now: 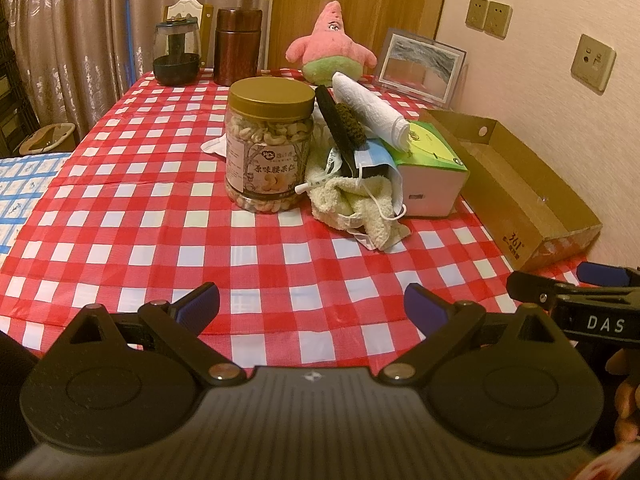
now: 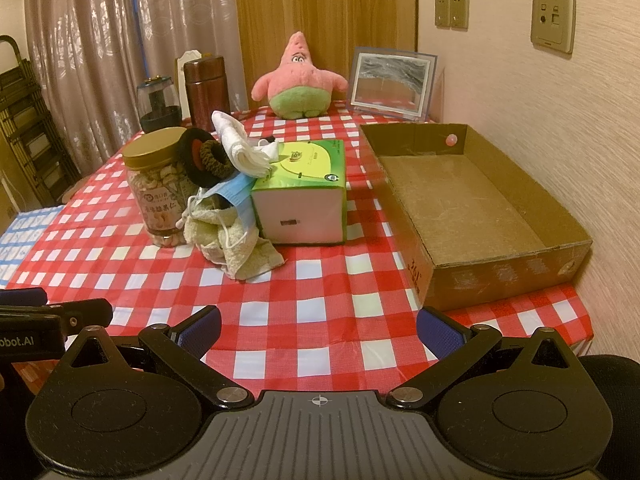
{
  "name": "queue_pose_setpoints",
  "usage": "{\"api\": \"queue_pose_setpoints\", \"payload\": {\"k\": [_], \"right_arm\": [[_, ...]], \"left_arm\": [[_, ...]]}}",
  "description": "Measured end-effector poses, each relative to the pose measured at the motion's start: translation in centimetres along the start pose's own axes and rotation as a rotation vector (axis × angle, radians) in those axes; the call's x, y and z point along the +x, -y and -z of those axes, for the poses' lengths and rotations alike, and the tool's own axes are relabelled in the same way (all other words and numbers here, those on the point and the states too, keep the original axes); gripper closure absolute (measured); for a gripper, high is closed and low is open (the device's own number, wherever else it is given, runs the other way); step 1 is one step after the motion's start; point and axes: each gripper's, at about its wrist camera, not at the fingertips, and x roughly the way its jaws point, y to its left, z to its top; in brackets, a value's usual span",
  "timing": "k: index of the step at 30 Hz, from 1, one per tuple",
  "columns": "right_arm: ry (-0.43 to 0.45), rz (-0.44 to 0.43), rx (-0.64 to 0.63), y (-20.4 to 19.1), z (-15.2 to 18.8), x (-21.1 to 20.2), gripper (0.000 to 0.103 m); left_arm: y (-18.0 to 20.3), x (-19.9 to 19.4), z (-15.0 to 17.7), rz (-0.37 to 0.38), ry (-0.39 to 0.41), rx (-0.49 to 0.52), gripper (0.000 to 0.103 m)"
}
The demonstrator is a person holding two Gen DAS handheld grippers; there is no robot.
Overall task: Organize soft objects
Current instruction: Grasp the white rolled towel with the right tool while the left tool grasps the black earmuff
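Left gripper (image 1: 311, 306) jaws spread wide, holding nothing, low over red-and-white checked tablecloth (image 1: 160, 220). Right gripper (image 2: 319, 328) likewise spread, empty, beside it.

Heap of soft things mid-table: cream terry towel (image 2: 244, 244), blue pleated face mask (image 2: 236, 196), rolled white cloth (image 2: 236, 144), dark knitted scrunchie (image 2: 214, 158). Heap wedged between gold-lidded clear plastic jar of cashews (image 2: 160, 196) and green-topped tissue box (image 2: 308, 188), touching both.

Shallow brown cardboard tray (image 2: 500, 272) right of tissue box, against wall.

Pink star-shaped plush toy (image 2: 298, 80) upright at far edge, apart from heap.
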Motion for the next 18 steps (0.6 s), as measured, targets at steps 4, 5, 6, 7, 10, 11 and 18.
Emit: {"api": "queue_pose_setpoints", "payload": {"k": [4, 5, 6, 7, 10, 11, 18], "right_arm": [[0.003, -0.008, 0.000, -0.1, -0.3, 0.1, 0.000], [0.003, -0.012, 0.004, 0.1, -0.5, 0.3, 0.000], [0.003, -0.017, 0.010, 0.1, -0.7, 0.2, 0.000], [0.006, -0.023, 0.016, 0.1, -0.8, -0.2, 0.000], [0.025, -0.038, 0.024, 0.3, -1.3, -0.1, 0.000], [0.033, -0.042, 0.020, 0.2, -1.5, 0.0, 0.000], [0.054, -0.049, -0.017, 0.4, -3.3, 1.3, 0.001]], "left_arm": [[-0.1, -0.1, -0.5, 0.004, 0.004, -0.019, 0.005], [-0.1, -0.1, -0.7, 0.006, 0.008, -0.025, 0.005], [-0.1, -0.2, -0.9, 0.010, 0.011, -0.034, 0.005], [-0.2, -0.2, -1.1, 0.017, 0.013, -0.049, 0.005], [-0.3, -0.3, -2.0, 0.042, 0.020, -0.086, 0.005], [-0.3, -0.3, -2.3, 0.046, 0.025, -0.088, 0.005], [-0.5, 1.0, -4.9, 0.059, 0.056, -0.061, 0.005]]}}
